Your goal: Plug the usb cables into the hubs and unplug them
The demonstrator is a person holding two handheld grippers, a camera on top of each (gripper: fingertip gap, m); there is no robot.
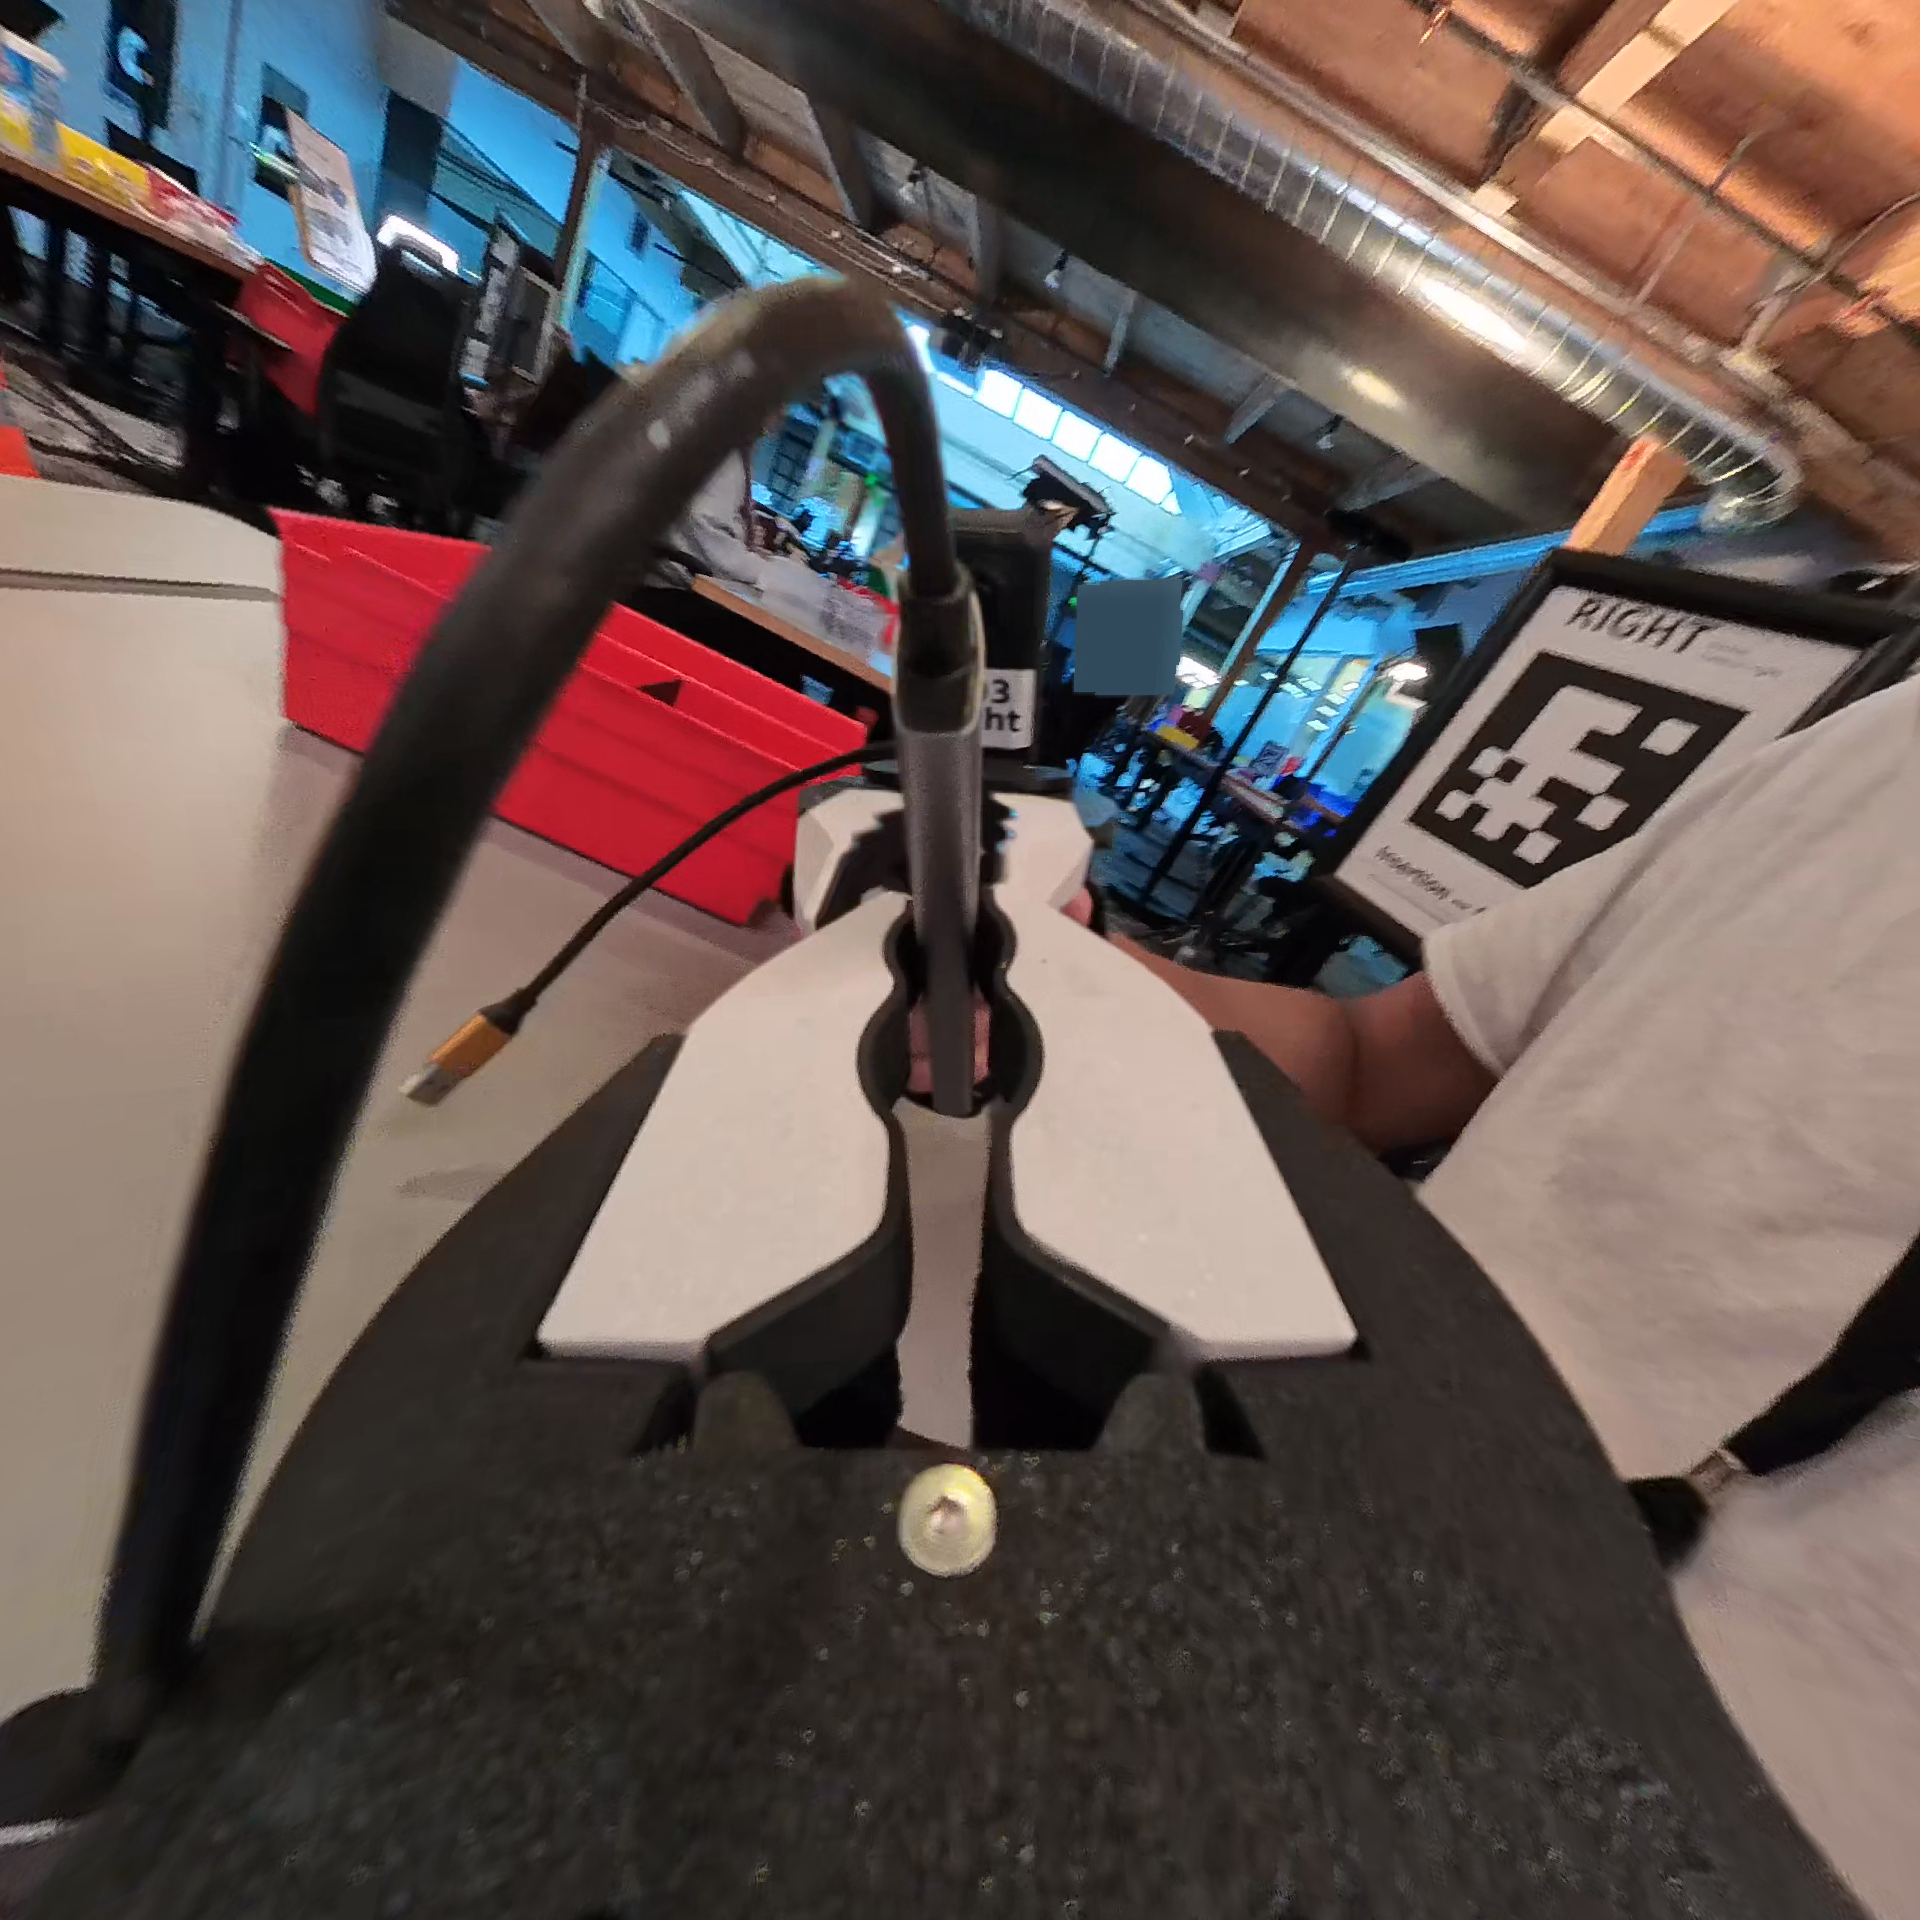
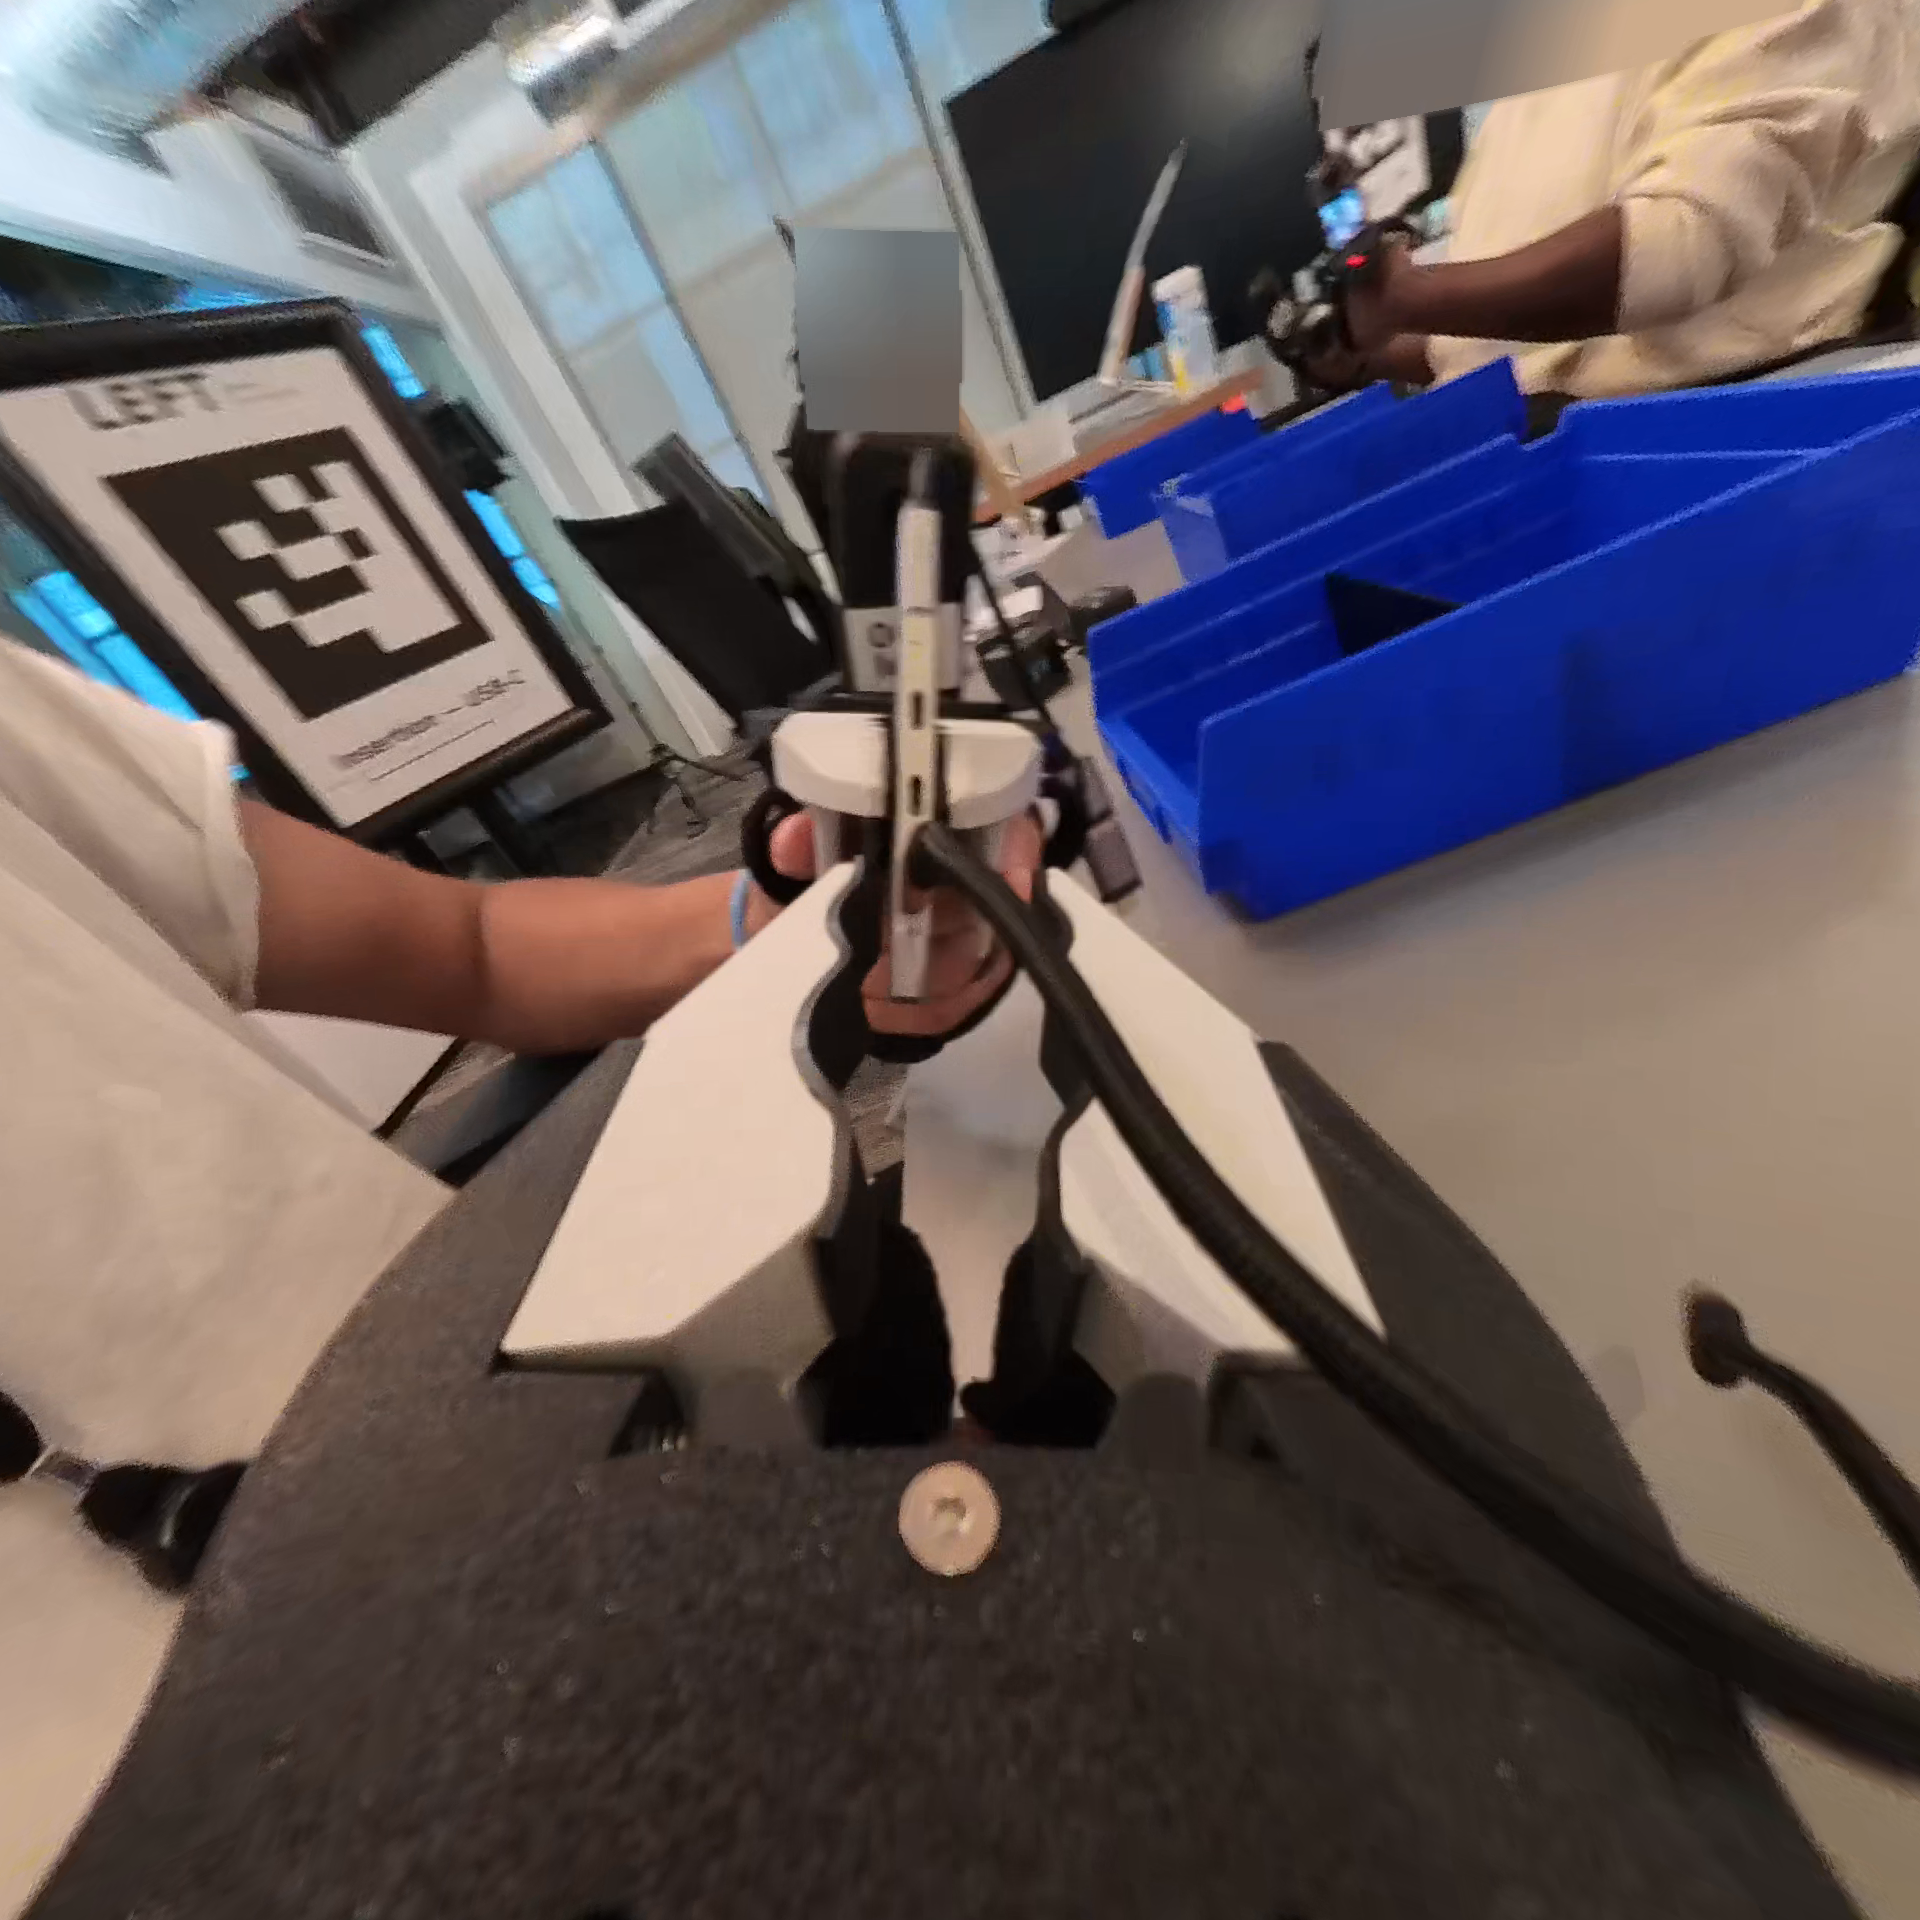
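My left gripper [image 1: 940,935] is shut on a slim grey hub [image 1: 940,810] and holds it upright above the grey table [image 1: 104,831]. A thick black cable [image 1: 416,831] leaves the hub and arches back past the camera. In the right wrist view the same hub [image 2: 920,623] sits clamped in the left gripper's white fingers [image 2: 987,774]. My right gripper [image 2: 940,925] faces it with its jaws apart around the hub's lower end. The thick cable [image 2: 1195,1143] runs from the hub over my right finger. The right gripper's fingers [image 1: 1044,847] also show just behind the hub.
A thin cable with an orange plug [image 1: 468,1049] lies on the table, with a red bin [image 1: 623,727] behind it. Blue bins [image 2: 1507,675] stand at the right. Framed marker boards [image 1: 1558,769] [image 2: 291,561] stand at the table's edge. A second person [image 2: 1558,208] works behind the bins. The tips of both grippers are at nearly the same place.
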